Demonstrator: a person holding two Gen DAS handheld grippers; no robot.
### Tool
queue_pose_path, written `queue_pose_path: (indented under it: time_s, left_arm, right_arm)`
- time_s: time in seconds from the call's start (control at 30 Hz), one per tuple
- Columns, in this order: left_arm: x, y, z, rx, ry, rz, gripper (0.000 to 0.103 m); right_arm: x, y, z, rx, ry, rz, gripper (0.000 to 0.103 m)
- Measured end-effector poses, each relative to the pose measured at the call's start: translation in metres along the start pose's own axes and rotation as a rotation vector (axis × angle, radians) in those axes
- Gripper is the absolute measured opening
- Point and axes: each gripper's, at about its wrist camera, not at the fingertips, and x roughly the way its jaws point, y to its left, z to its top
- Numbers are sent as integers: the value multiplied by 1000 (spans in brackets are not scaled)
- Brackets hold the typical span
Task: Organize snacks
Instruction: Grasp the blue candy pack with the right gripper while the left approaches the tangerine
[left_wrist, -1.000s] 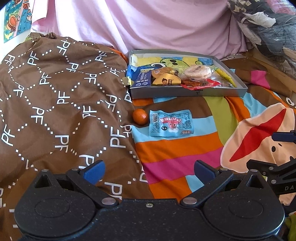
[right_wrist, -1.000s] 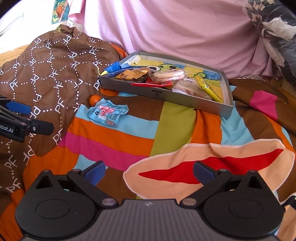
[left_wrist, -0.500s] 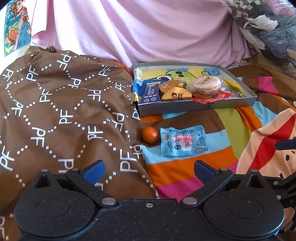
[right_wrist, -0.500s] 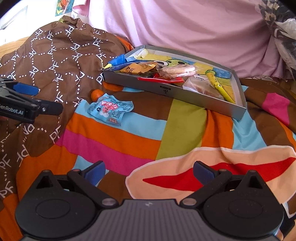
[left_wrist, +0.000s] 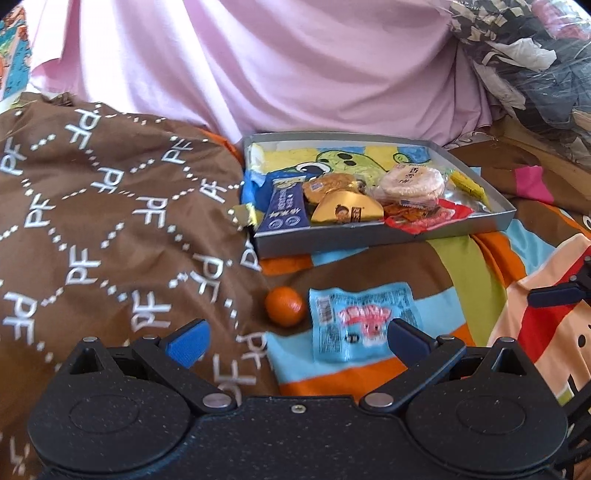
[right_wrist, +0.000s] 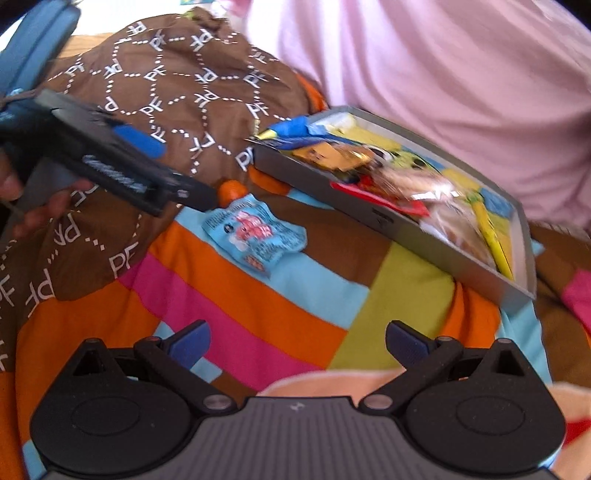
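Observation:
A grey tray (left_wrist: 369, 240) on the bed holds several wrapped snacks: a blue bar, a gold wedge, round cakes and a red packet. In front of it lie a small orange (left_wrist: 285, 305) and a light blue snack packet (left_wrist: 364, 321). My left gripper (left_wrist: 297, 339) is open just short of both, with nothing between its fingers. The right wrist view shows the left gripper (right_wrist: 184, 175) with one tip close to the orange (right_wrist: 231, 192), beside the blue packet (right_wrist: 255, 232). My right gripper (right_wrist: 297, 339) is open and empty, low over the striped cover, well short of the tray (right_wrist: 388, 218).
A brown quilt with white lettering (left_wrist: 110, 221) is heaped on the left against the tray. A pink sheet (left_wrist: 277, 66) hangs behind. Crumpled bags (left_wrist: 535, 55) fill the back right. A hand (right_wrist: 37, 206) holds the left gripper's handle.
The left gripper has moved forward and down toward the orange and the blue packet. The right gripper has moved closer and turned left. Both stayed open.

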Motion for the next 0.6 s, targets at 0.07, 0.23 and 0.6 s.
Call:
queue_pose_path:
  time_s: [0.07,0.23,0.6]
  left_arm:
    - [10,0,5,11,-2,-13,102]
    - [29,2,16,13,-4,-42,102]
    - [46,14,18,-43,44,-70,102]
  right_arm:
    - [6,1,5,-31,-12,15,103]
    - [25,0,17,-91,-39,58,103]
    - [71,-1,30,-148,-65,156,102]
